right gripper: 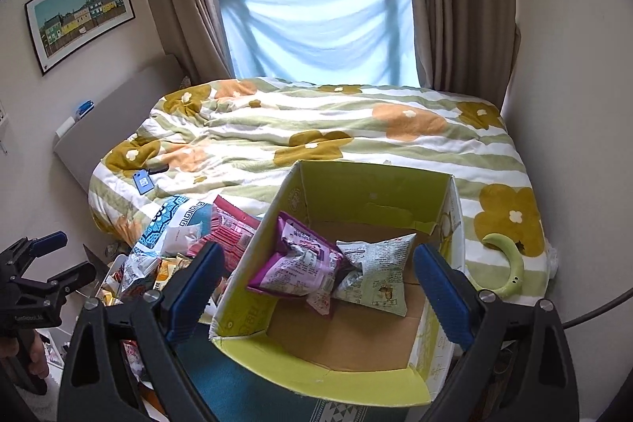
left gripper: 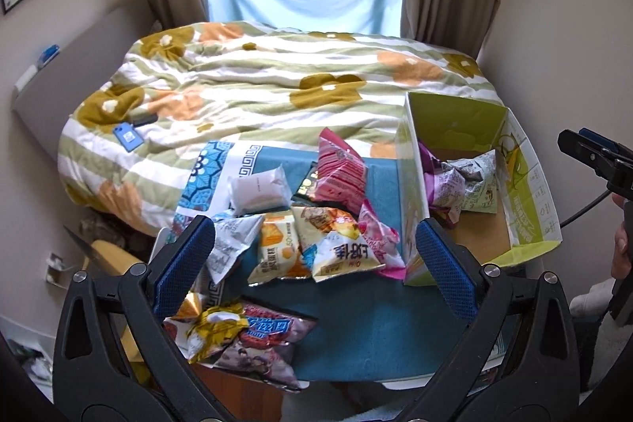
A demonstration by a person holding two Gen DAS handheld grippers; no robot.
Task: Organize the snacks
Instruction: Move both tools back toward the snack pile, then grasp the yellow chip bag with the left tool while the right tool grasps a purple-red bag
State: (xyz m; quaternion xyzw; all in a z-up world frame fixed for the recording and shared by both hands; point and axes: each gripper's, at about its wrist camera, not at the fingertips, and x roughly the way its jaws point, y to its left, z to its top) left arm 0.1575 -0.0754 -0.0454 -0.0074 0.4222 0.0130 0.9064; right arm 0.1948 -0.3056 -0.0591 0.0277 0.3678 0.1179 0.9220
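Several snack bags lie on a teal mat (left gripper: 356, 327): a white pack (left gripper: 259, 189), a pink bag (left gripper: 342, 175), a yellow-white bag (left gripper: 277, 250), a bag with red lettering (left gripper: 344, 256) and a purple bag (left gripper: 261, 347). My left gripper (left gripper: 314, 263) is open and empty above them. A green cardboard box (left gripper: 526, 208) stands to the right. In the right wrist view the box (right gripper: 316, 378) holds a purple bag (right gripper: 296, 267) and a newsprint-pattern bag (right gripper: 376, 271). My right gripper (right gripper: 316, 287) is open and empty above the box.
A bed with a flowered quilt (left gripper: 277, 82) lies behind the mat. A blue phone (left gripper: 128, 136) rests on the quilt at left, a green crescent object (right gripper: 510, 263) at right. Curtains and a window are behind the bed.
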